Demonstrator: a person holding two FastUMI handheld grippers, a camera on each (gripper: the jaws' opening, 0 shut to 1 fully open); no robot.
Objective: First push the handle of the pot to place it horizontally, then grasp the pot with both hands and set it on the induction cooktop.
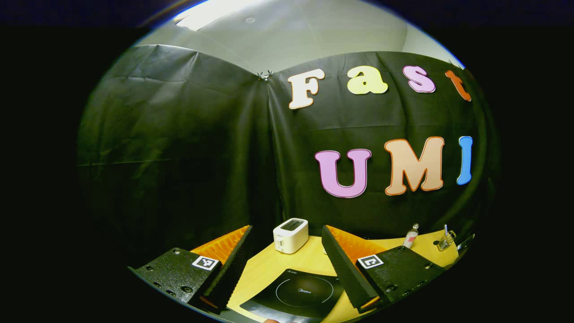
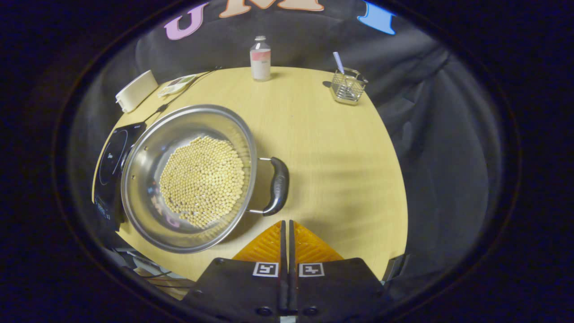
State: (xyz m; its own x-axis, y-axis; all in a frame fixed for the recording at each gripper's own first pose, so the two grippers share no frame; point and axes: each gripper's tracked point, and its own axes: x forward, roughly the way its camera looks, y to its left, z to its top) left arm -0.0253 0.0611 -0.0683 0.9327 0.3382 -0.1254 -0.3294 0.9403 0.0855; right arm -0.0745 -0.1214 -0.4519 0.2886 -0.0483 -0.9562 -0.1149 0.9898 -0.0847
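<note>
A steel pot [image 2: 148,148] with a layer of yellow beans [image 2: 202,179] inside stands on the wooden table [image 2: 323,148]. Its black side handle [image 2: 278,186] points toward my right gripper [image 2: 287,223], which is shut with nothing in it, its tips just short of the handle's near end. The black induction cooktop [image 2: 110,161] lies just left of the pot. In the left gripper view the cooktop [image 1: 305,291] lies below and between the fingers of my left gripper [image 1: 287,229], which is open and held above the table.
A white toaster [image 1: 290,235] stands at the table's back edge, seen too as a white toaster [image 2: 136,91] beside a flat card [image 2: 177,85]. A small bottle [image 2: 260,58] and a glass holder with a straw [image 2: 347,85] stand at the far side. Black cloth surrounds the table.
</note>
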